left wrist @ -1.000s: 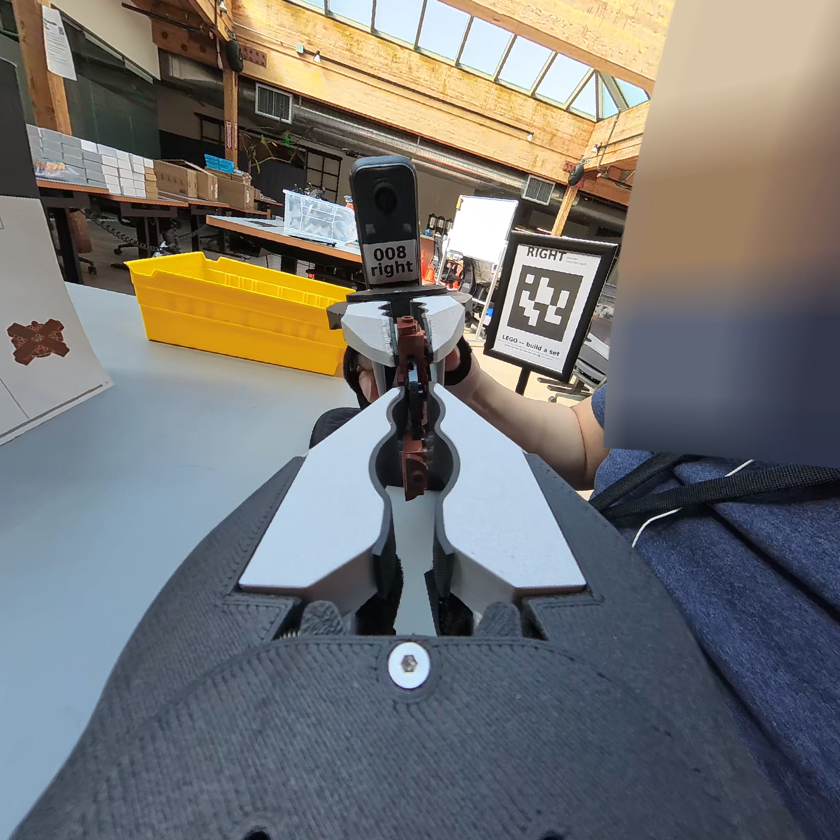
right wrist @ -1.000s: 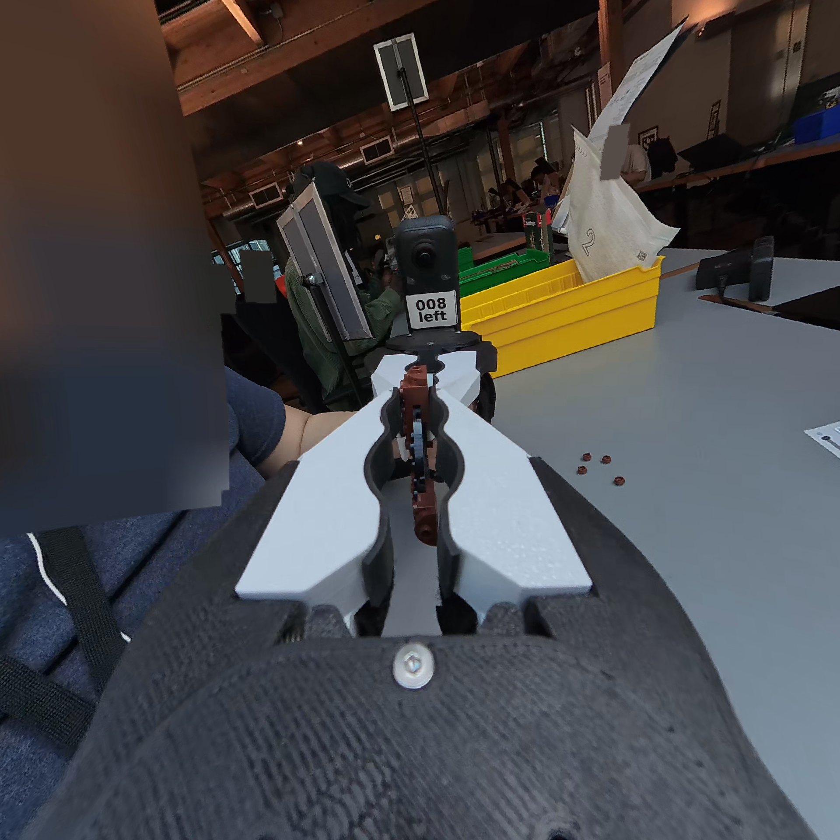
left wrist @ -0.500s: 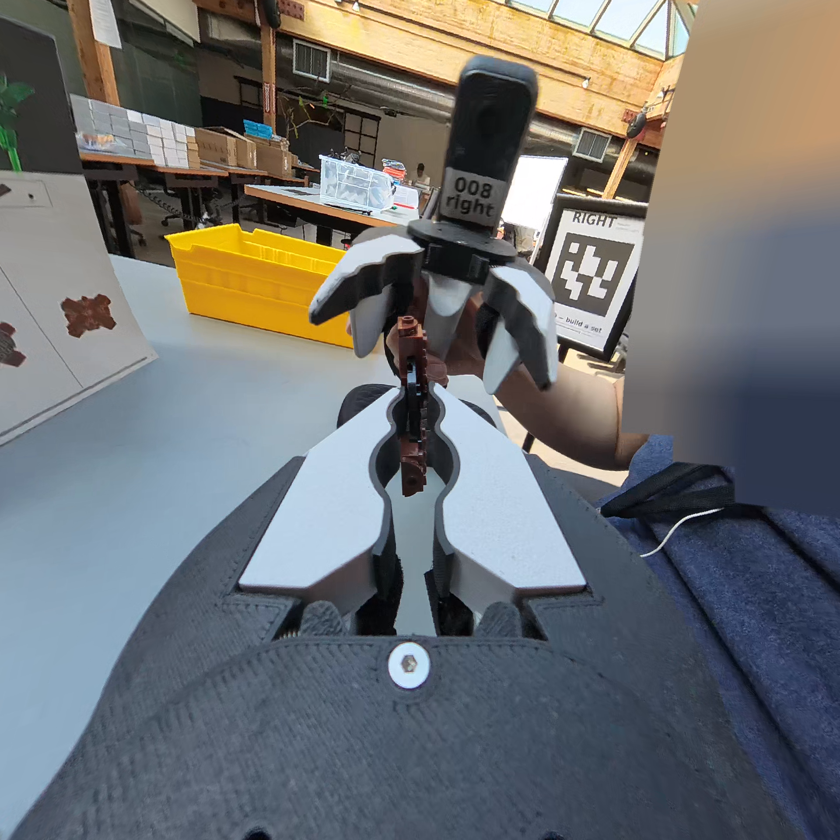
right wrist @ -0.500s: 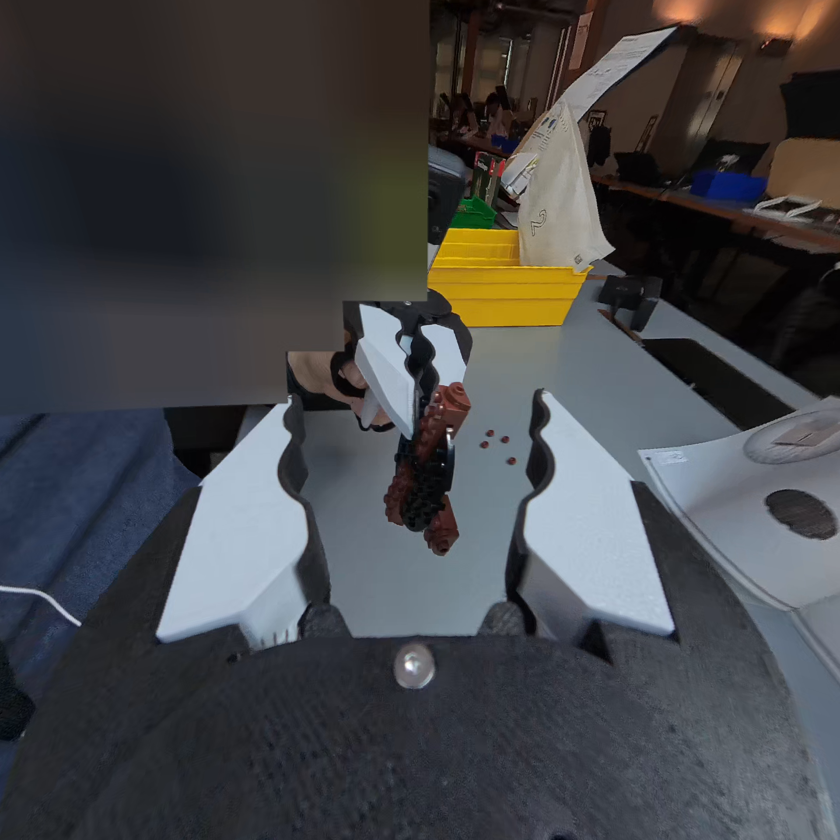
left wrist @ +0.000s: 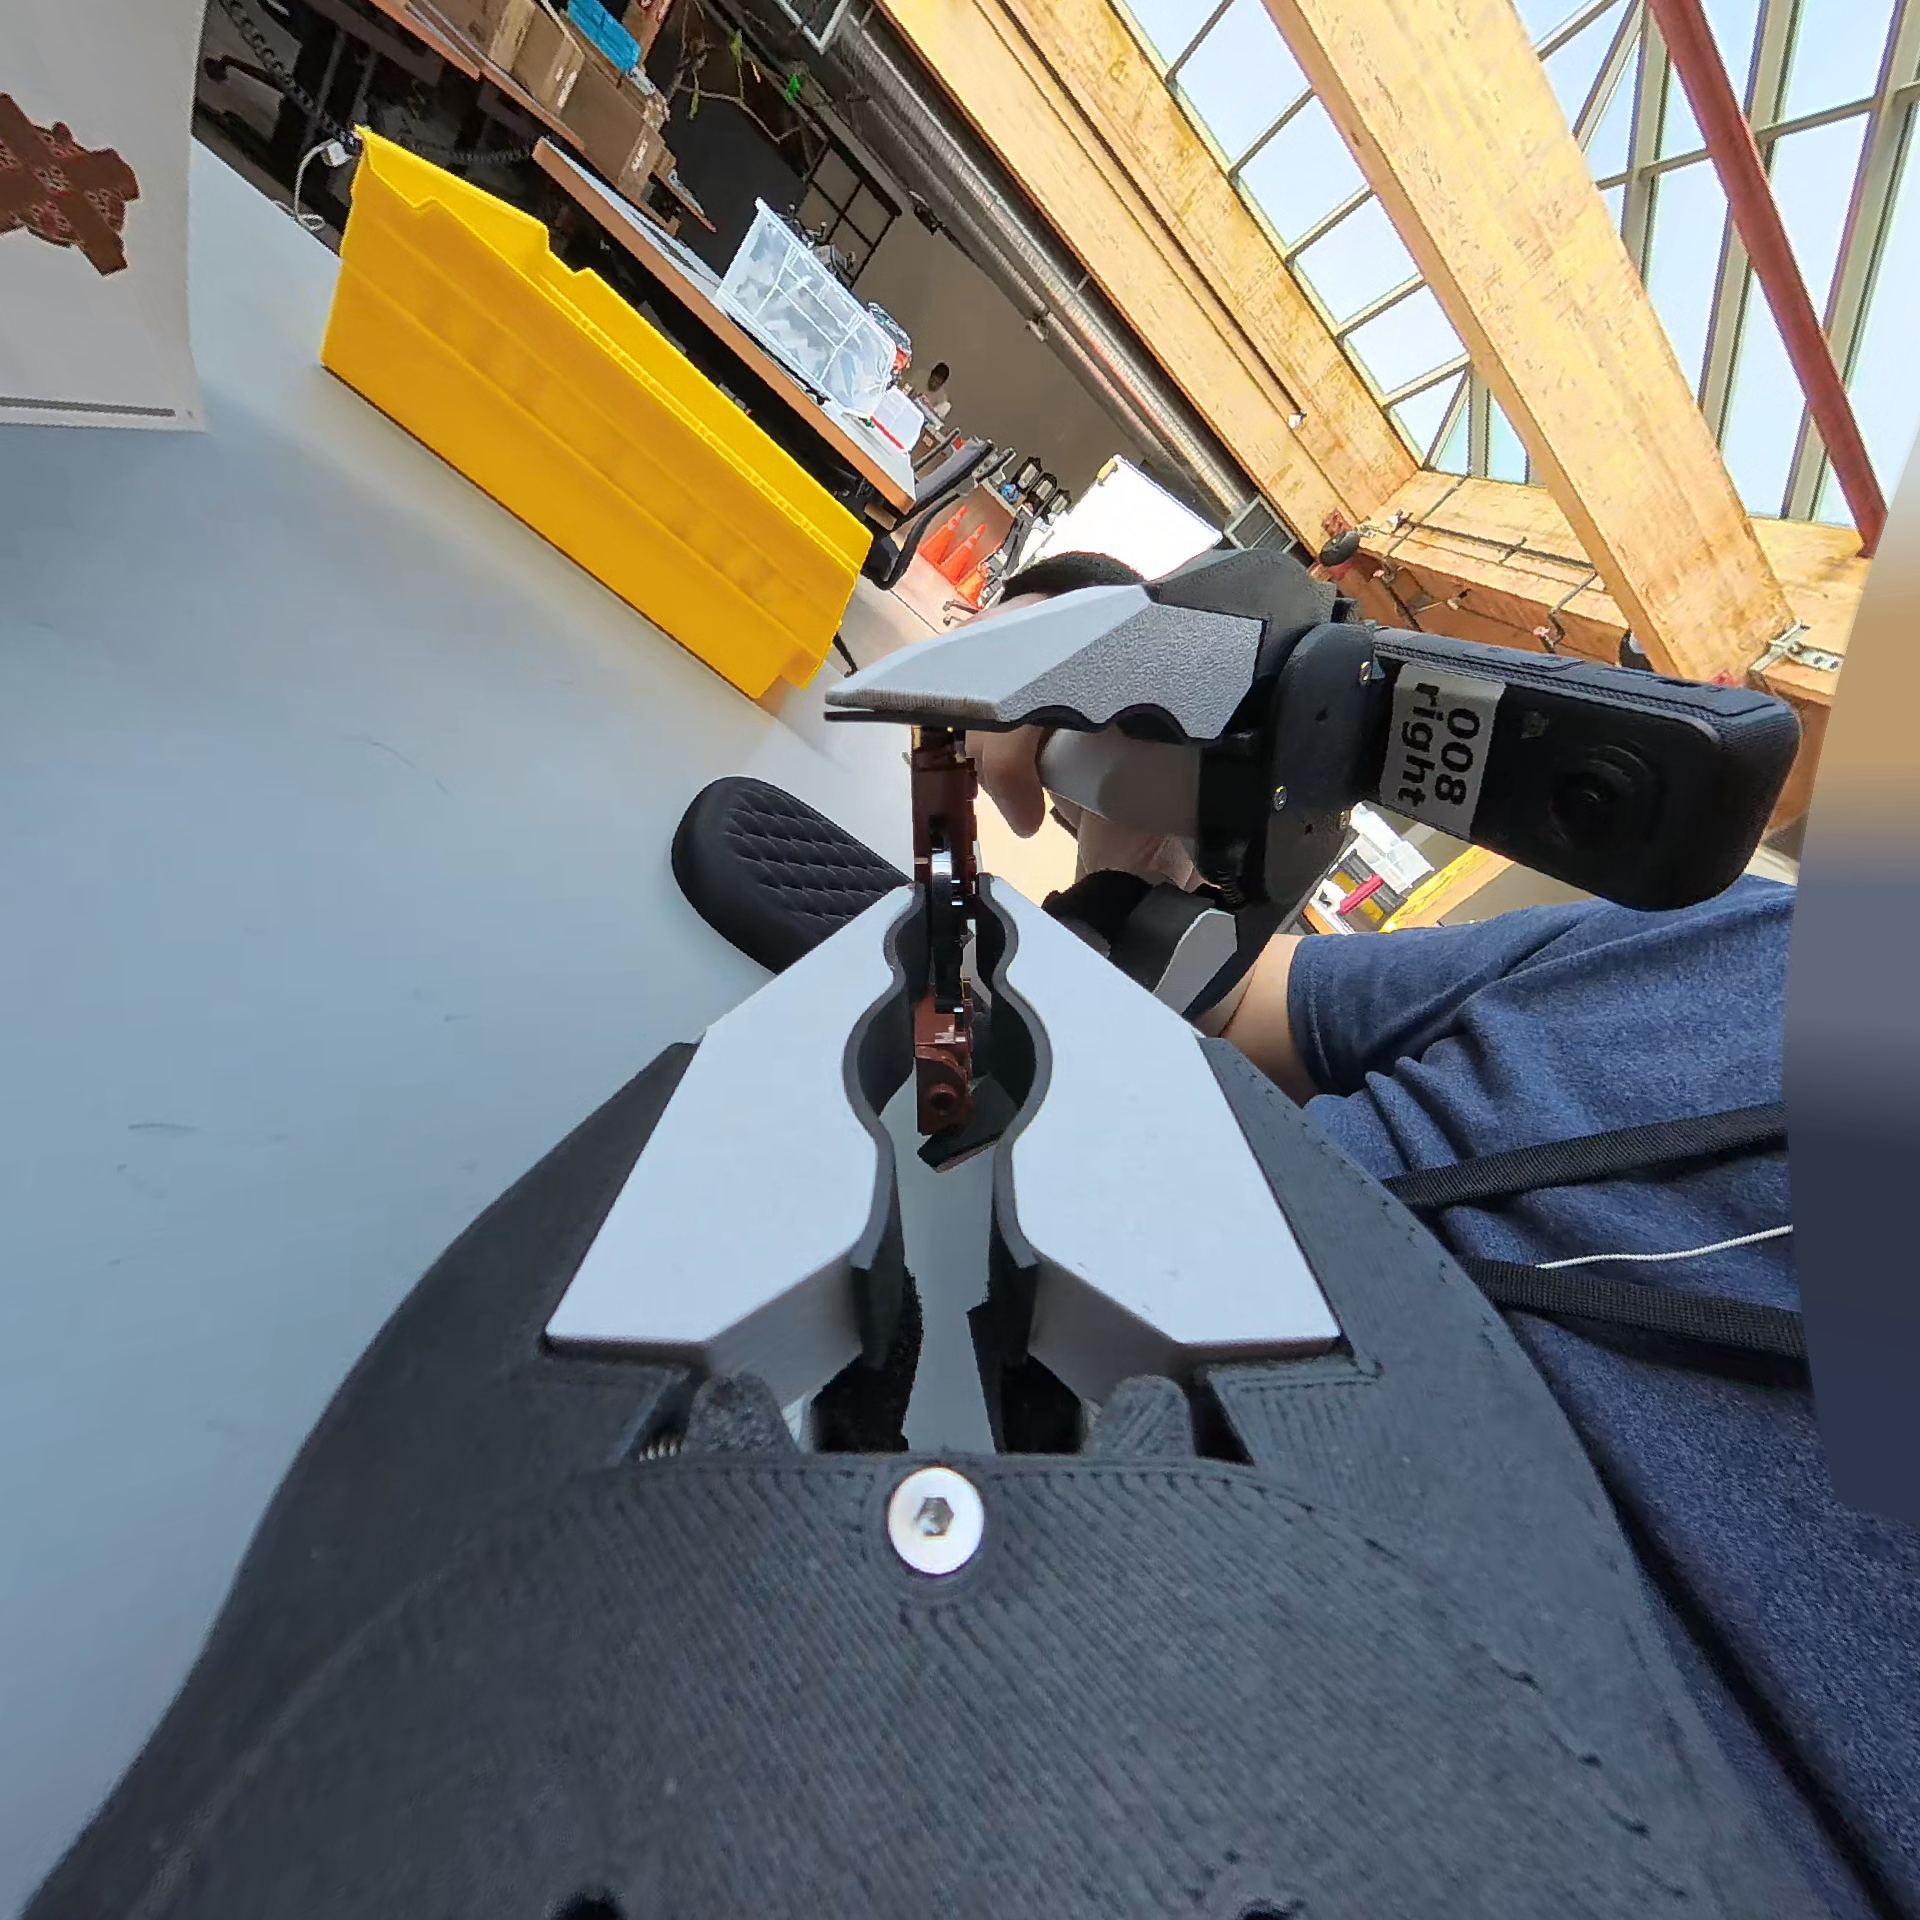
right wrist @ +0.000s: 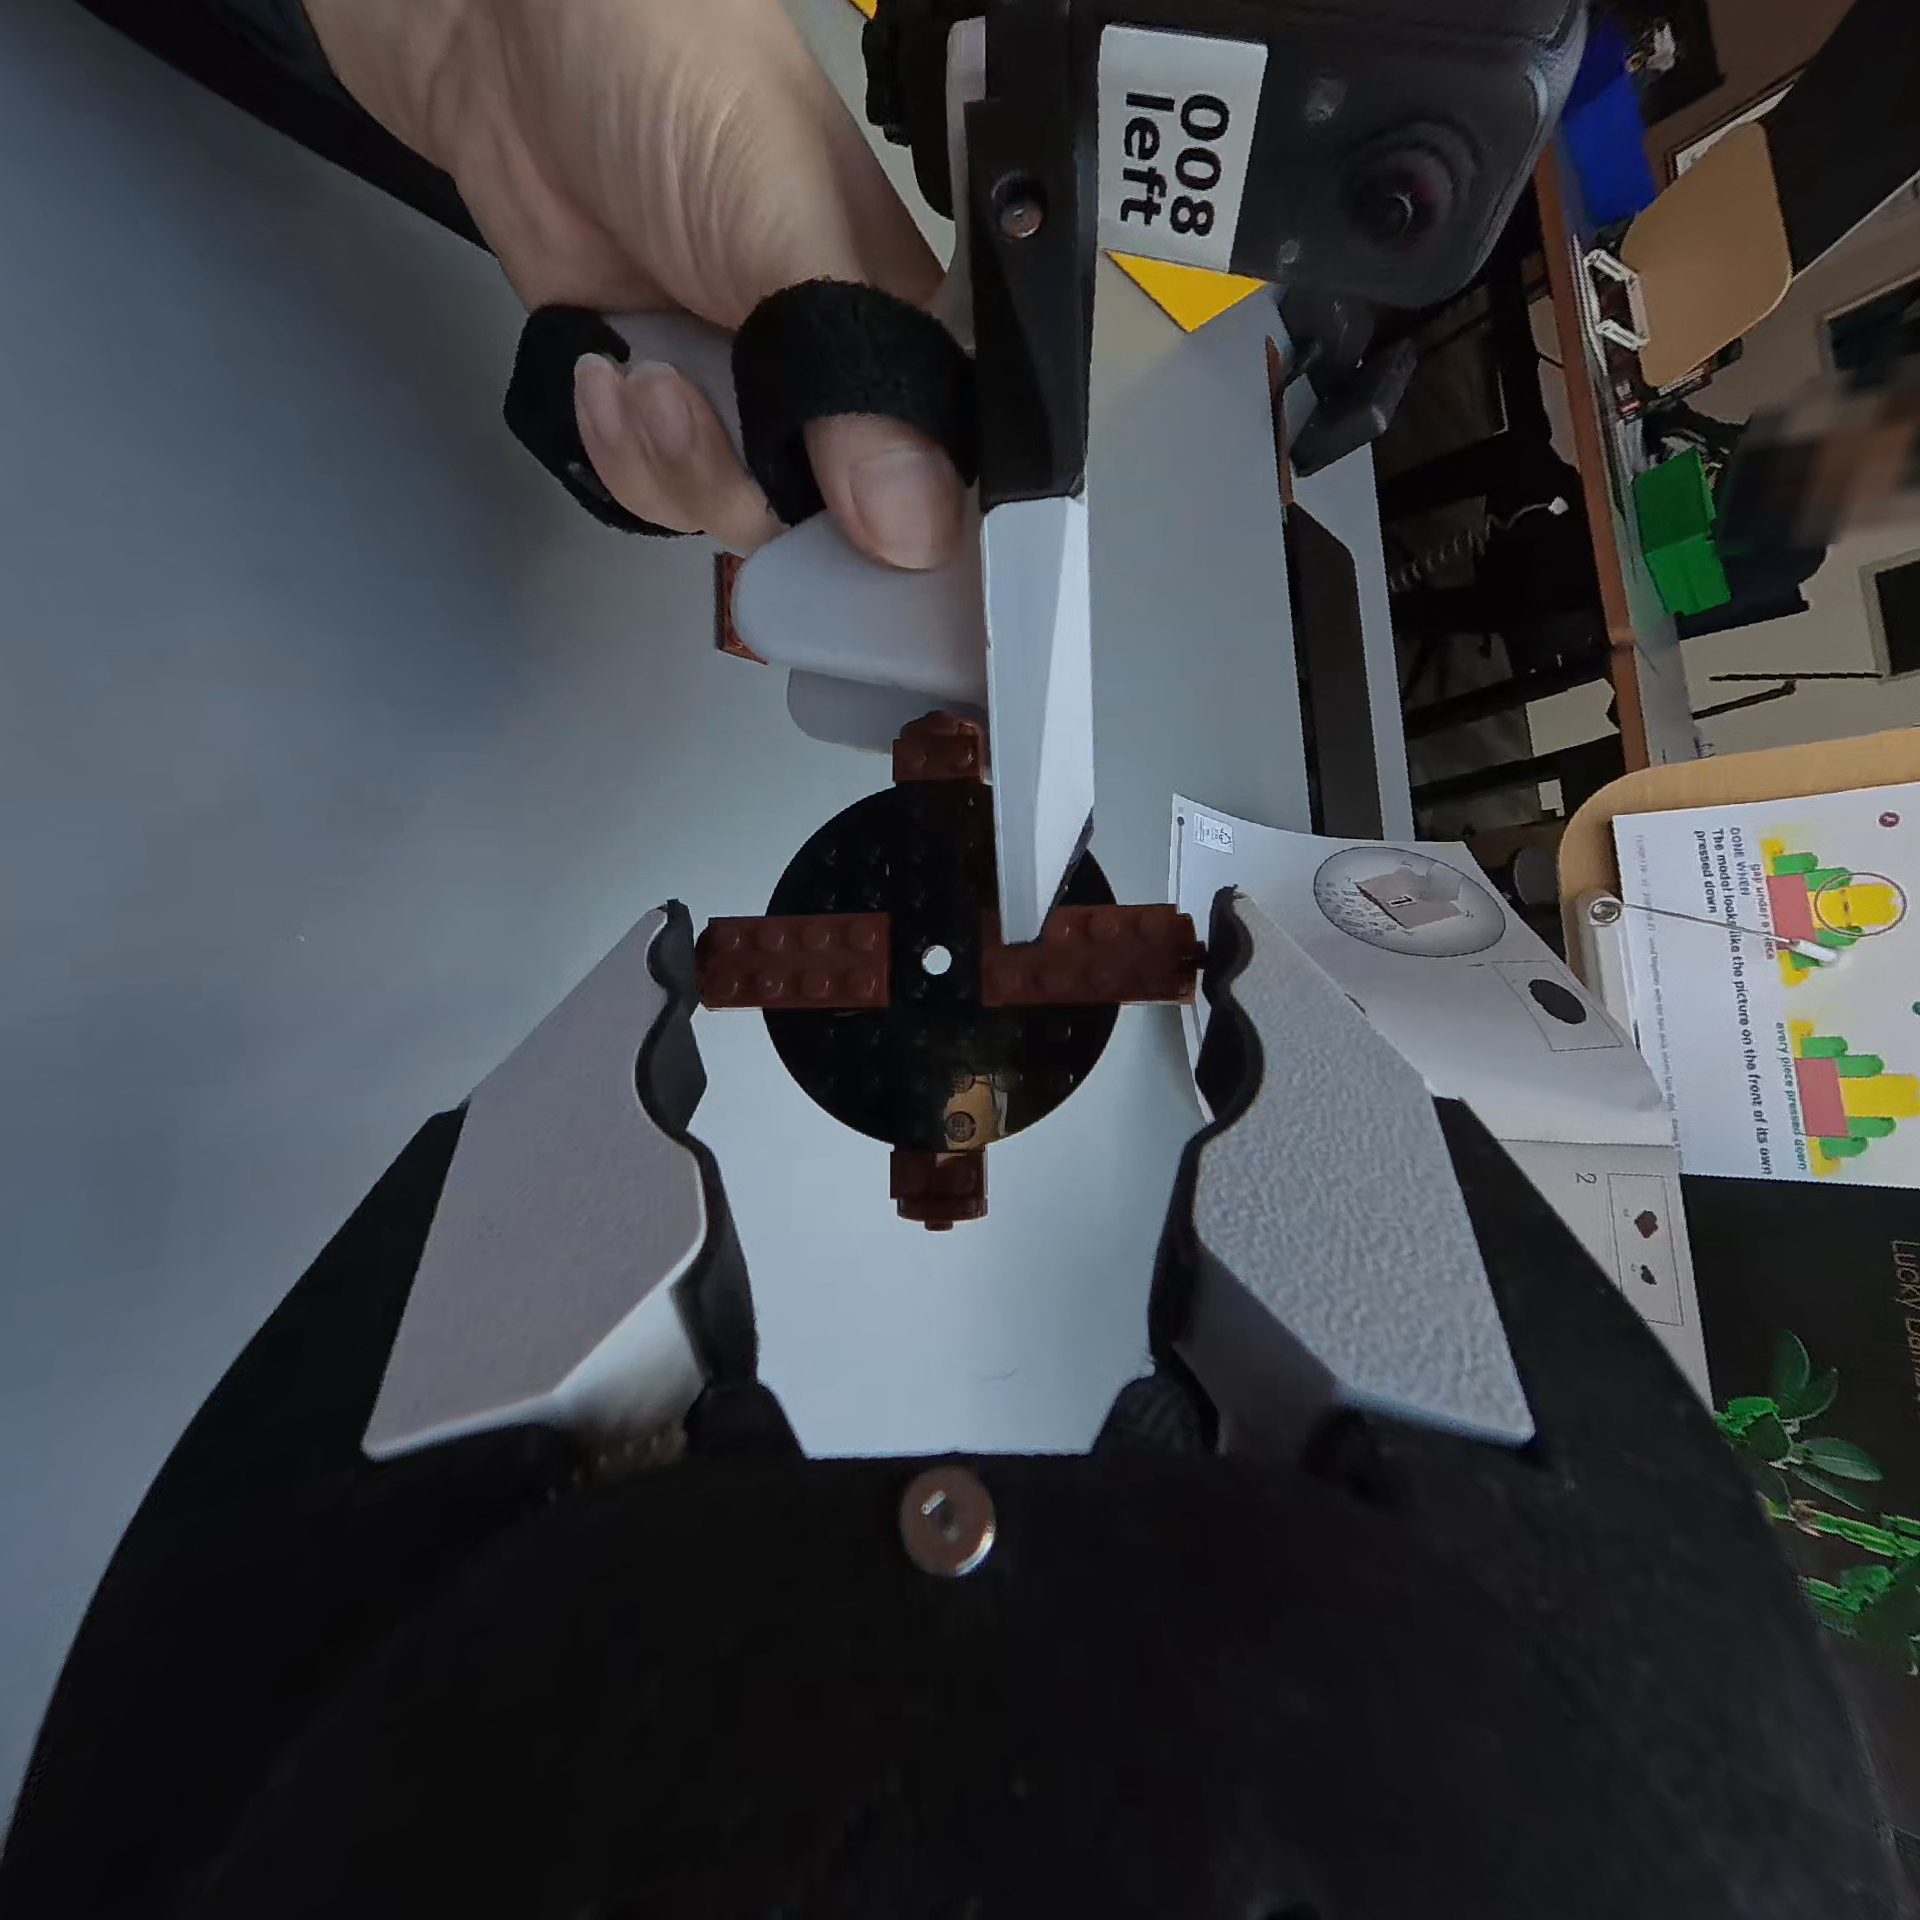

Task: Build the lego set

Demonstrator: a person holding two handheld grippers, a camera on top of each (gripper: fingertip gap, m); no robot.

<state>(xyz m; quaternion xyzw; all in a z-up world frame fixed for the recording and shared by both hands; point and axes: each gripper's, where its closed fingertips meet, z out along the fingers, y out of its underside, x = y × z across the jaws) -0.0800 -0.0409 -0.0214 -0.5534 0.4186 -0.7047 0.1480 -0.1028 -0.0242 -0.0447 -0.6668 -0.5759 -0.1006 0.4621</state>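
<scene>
Left tool [left wrist: 948, 940] pinches the lego assembly [right wrist: 940, 971] edge-on, above the desk [left wrist: 312, 831]. Right tool [right wrist: 940, 961] stands spread, straddling its brown arms. Closing unevenly could lever plates loose.

You are working in a big shared workshop, something like a maker space or robotics lab. Above you, thick wooden beams [left wrist: 1382, 208] are carrying a skylight [left wrist: 1621, 239], and daylight is coming in. Behind your grey table [left wrist: 260, 831], a yellow parts bin [left wrist: 582, 416] is sitting, and long workbenches [left wrist: 665, 239] are holding cardboard boxes and a clear plastic container [left wrist: 805, 301]. Another person is working far back.
</scene>
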